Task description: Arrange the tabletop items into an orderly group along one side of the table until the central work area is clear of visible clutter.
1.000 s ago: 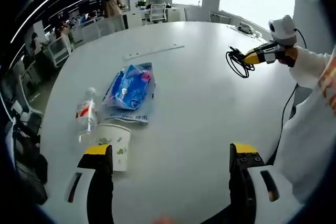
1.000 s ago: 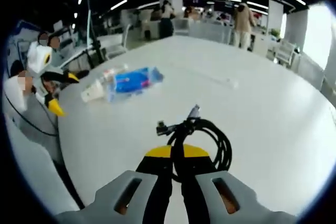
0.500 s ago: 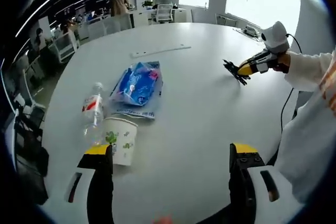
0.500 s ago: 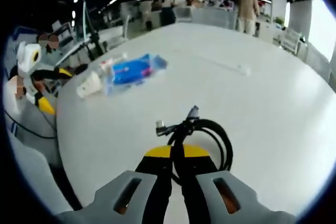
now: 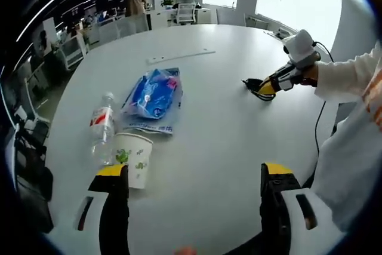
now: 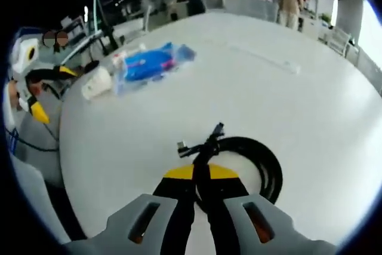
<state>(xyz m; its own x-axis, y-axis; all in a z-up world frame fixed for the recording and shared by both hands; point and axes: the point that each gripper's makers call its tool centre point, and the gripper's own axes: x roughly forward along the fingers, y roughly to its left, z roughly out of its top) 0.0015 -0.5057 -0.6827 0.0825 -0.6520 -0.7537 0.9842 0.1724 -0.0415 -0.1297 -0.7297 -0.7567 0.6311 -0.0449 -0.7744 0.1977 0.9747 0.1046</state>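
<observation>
Cable (image 6: 250, 165): a black coil, pinched at one side by the right gripper (image 6: 200, 177), jaws closed tight on it, the loop low over or resting on the white table (image 6: 310, 106); contact cannot be confirmed. It sits well apart from the bag (image 5: 149, 97), bottle (image 5: 102, 129) and cup (image 5: 132, 159), which cluster near the table's edge, presumably the intended gathering side. Left gripper (image 5: 194, 174) hovers wide open, holding nothing, just beside the cup.

We hold two grippers, the left gripper (image 5: 194, 174) and the right gripper (image 6: 201, 174), each with black jaws, yellow tips and grey housings; our sleeve (image 5: 346, 79) is white with orange print
</observation>
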